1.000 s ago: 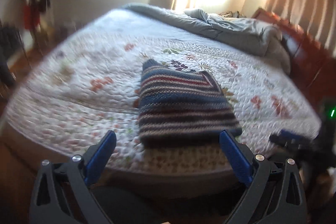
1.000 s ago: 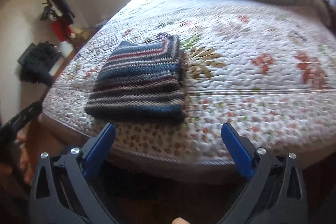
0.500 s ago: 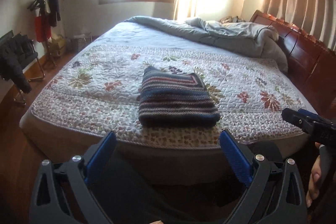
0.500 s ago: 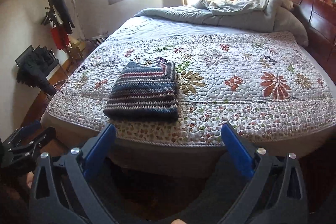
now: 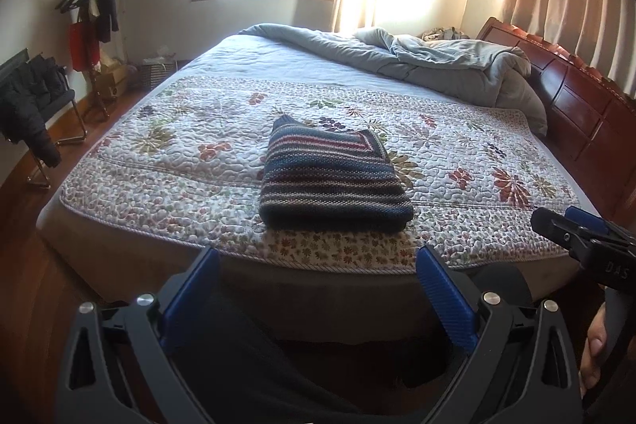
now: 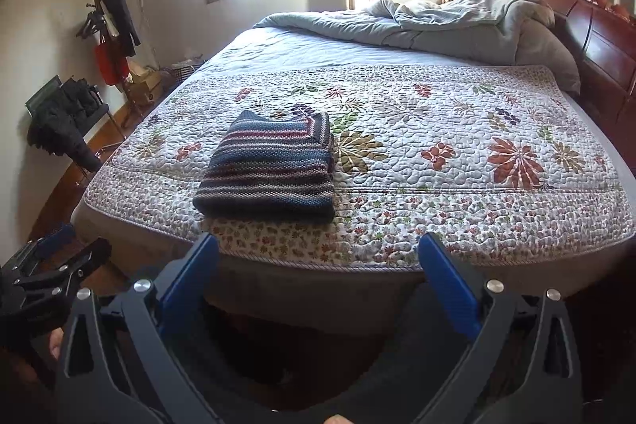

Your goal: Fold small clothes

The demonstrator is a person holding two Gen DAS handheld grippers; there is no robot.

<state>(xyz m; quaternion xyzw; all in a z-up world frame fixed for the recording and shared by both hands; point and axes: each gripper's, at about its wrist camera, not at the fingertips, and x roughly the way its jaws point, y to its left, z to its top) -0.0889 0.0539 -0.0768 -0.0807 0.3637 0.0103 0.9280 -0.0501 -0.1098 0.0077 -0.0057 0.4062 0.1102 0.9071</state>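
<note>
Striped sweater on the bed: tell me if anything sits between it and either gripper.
Nothing visible does. The folded striped sweater lies alone on the floral quilt; only bare quilt and the bed's edge separate it from the open left gripper and right gripper.

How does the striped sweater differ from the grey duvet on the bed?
The striped sweater is folded into a neat rectangle; the grey duvet lies rumpled. The sweater has blue, red and pale stripes; the duvet is plain grey. The sweater sits near the foot edge; the duvet is bunched beside the wooden headboard. Both rest on the floral quilt.
</note>
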